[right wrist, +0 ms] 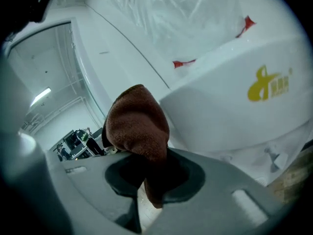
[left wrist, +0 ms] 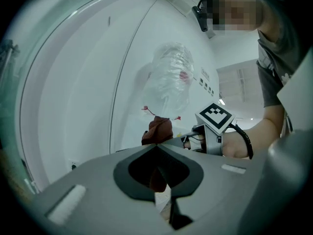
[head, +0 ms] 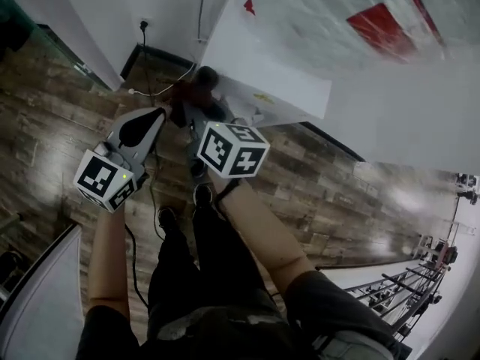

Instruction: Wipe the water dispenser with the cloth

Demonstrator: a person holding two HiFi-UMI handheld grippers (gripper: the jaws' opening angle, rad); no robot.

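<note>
Well, right gripper clamps cloth; left gripper seemingly too. Drag on water dispenser may yank it loose.

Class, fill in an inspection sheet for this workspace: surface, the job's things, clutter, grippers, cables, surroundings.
Surface: wood-pattern floor.
Job's things: white water dispenser with a clear bottle on top; brown cloth held up close to the dispenser's front.
Clutter: nothing seen.
Grippers: left gripper jaws together, cloth apparently pinched; right gripper jaws shut on the cloth.
Cables: a plug in the wall socket; a light lead on the floor near the dispenser's foot.
Surroundings: white wall with a dark skirting.
</note>
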